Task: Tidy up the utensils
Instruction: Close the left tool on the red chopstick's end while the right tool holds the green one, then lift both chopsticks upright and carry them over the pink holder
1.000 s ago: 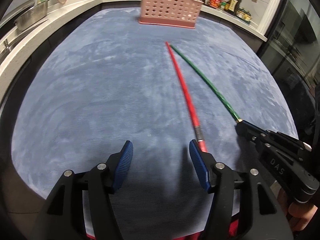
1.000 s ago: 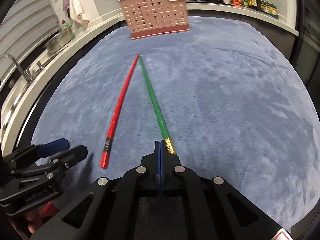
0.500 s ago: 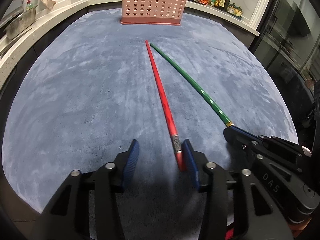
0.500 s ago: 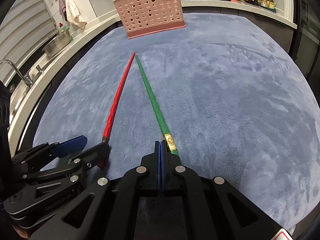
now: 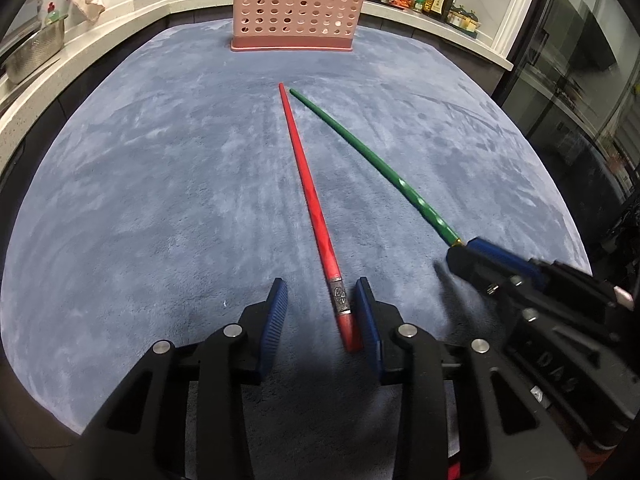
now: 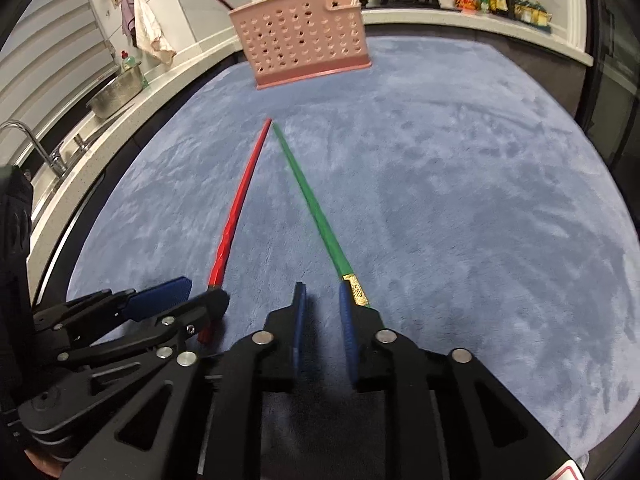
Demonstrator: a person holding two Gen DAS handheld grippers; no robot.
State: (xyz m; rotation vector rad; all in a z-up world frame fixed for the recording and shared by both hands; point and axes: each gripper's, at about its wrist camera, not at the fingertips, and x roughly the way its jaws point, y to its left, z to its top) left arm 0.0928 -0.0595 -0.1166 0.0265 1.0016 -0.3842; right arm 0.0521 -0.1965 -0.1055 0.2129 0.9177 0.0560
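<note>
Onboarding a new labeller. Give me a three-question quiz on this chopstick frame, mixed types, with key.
1. True or false: the red chopstick lies flat on the blue mat, its butt end between the open fingers of the left hand-held gripper.
2. Which side of the right hand-held gripper is the green chopstick on? A) its left B) between the fingers C) its right
3. Fill in: the chopstick tips point toward the pink ____.

Key: 1 true; 2 C; 3 basket
</note>
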